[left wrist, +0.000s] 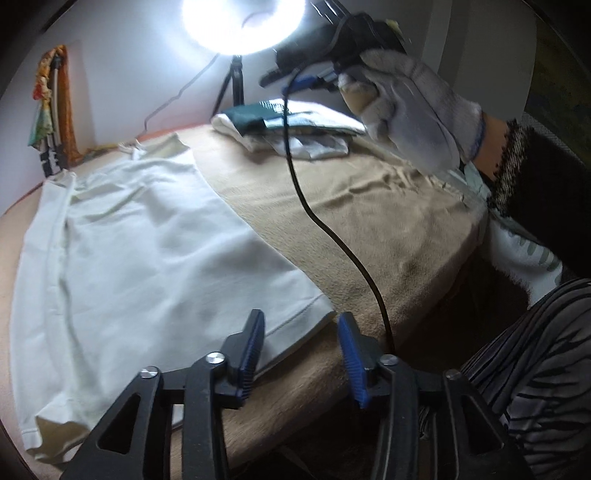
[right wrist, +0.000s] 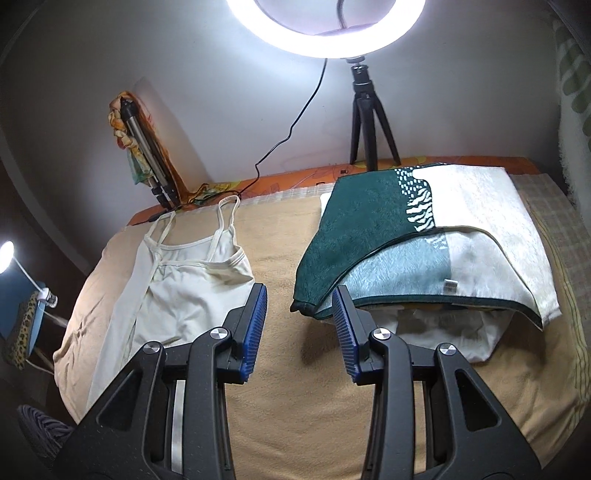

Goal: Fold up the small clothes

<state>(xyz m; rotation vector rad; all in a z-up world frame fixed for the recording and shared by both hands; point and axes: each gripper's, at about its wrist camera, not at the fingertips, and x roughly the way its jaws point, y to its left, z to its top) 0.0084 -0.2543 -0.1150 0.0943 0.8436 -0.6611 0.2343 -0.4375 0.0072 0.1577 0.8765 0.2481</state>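
A cream strappy top (left wrist: 140,236) lies flat on the tan blanket, its hem corner near me and its straps far away. My left gripper (left wrist: 301,325) is open and empty, hovering just above the hem corner. In the right wrist view the same top (right wrist: 184,291) lies left of centre with its thin straps (right wrist: 225,218) toward the wall. My right gripper (right wrist: 299,306) is open and empty, held above bare blanket between the top and a folded pile. The gloved hand holding the right gripper (left wrist: 399,107) shows high in the left wrist view.
A folded green and white towel (right wrist: 406,243) lies on other white cloth at the right. A ring light (right wrist: 325,26) on a small tripod (right wrist: 369,122) stands at the back. The tan blanket (right wrist: 303,406) covers the surface. A black cable (left wrist: 332,240) hangs across it.
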